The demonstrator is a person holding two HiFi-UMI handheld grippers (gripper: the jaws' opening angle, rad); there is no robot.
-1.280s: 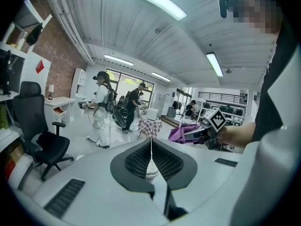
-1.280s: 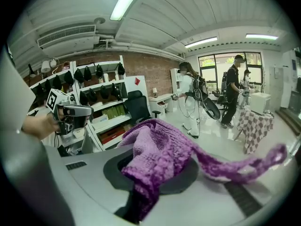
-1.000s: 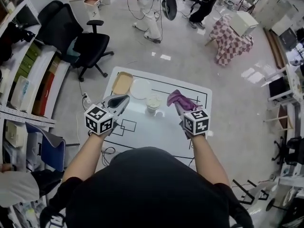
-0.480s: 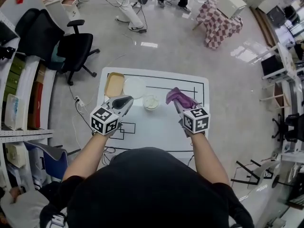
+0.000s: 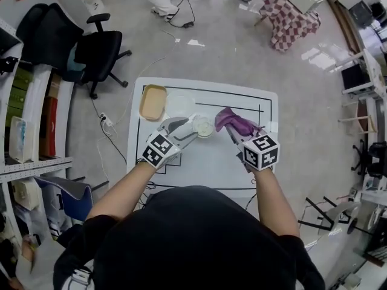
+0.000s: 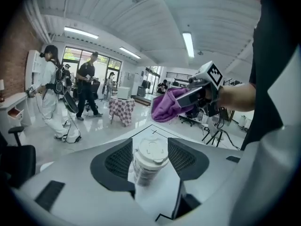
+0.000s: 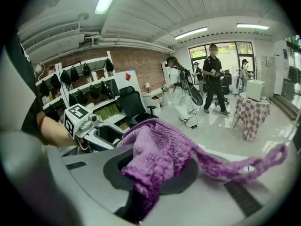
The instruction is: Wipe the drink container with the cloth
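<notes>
Left gripper (image 5: pixel 186 129) jaws opening around the drink container (image 6: pixel 149 160), pads not touching it. It stands upright on the table (image 5: pixel 199 165) (I want it steadied before wiping). Right gripper (image 5: pixel 237 133) clamped on the cloth (image 7: pixel 157 157), held raised near the container, ready.

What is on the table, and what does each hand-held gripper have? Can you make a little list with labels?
Table: white with black lines
Cup: white, lid on, standing upright
Left hand-held gripper: jaws opening, cup between them, pads not pressing on it
Right hand-held gripper: shut on the cloth
Cloth: purple, held up near the cup, not touching it
Tray: tan, at the table's far left corner
Plate: white, beside the tray
</notes>
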